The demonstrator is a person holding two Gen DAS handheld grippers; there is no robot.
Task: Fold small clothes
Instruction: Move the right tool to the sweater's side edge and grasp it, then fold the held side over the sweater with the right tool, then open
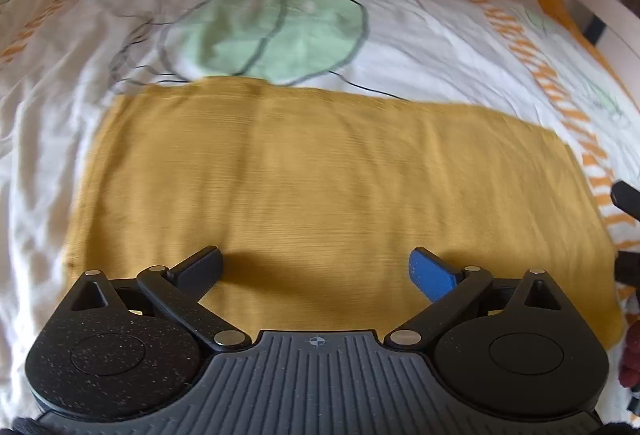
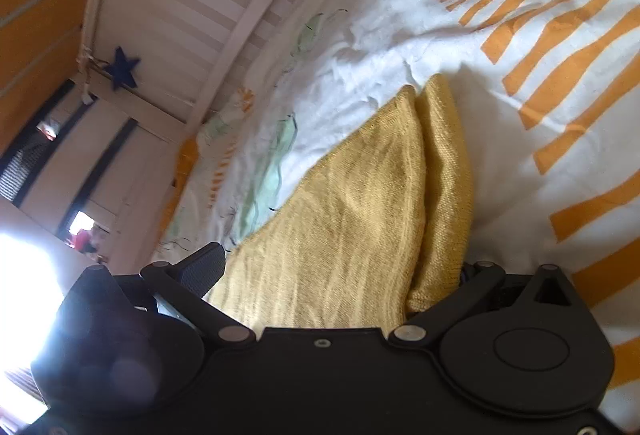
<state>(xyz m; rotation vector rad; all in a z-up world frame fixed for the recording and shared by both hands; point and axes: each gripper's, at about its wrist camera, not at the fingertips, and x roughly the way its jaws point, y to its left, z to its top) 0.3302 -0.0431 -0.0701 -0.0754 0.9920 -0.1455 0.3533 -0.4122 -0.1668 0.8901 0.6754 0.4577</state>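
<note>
A mustard-yellow knit garment (image 1: 320, 187) lies flat as a wide rectangle on the bed sheet (image 1: 400, 35). My left gripper (image 1: 316, 271) hovers open over its near edge, black finger (image 1: 200, 267) and blue-padded finger (image 1: 432, 273) spread wide with nothing between them. In the right wrist view the garment's end (image 2: 360, 203) shows two layers, with a folded strip (image 2: 448, 171) along its right side. My right gripper (image 2: 332, 275) is open around this end. Its left finger (image 2: 204, 267) is clear of the cloth and the folded strip hides its right finger.
The sheet is white with orange stripes (image 2: 560, 75) and a green leaf print (image 1: 272, 31). A white slatted bed rail (image 2: 224, 7) with a blue star (image 2: 122, 71) runs along the far side. A dark red item (image 1: 632, 355) sits at the right edge.
</note>
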